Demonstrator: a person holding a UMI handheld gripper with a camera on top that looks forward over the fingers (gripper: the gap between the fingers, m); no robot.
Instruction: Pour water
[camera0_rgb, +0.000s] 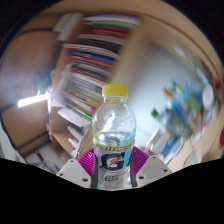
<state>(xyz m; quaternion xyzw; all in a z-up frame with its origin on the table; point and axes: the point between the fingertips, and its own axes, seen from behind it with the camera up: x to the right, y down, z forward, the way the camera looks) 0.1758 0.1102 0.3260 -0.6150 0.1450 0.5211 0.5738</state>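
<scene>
Tongs (113, 168) fill the bottom of the gripper view, their two fingers closed partway onto a clear plastic bottle (114, 135), with a purple pad (91, 160) pressed against the label on each side. Both fingers bear on the bottle, so it is firmly held and appears lifted, with no surface visible beneath it. It stands upright between the fingers, a yellow cap (115, 90) on top. Clear liquid seems to reach high up inside, though the exact level is hard to read.

Beyond the bottle rise bookshelves (85, 65) packed with books, and a cluttered desk (180, 115) sits off to one side. No cup or glass to pour into shows anywhere.

Judging from this, the task is at an early stage: the bottle is picked up, but the cap looks still on and no tilt is begun. Opening it, finding a vessel and pouring all remain.
</scene>
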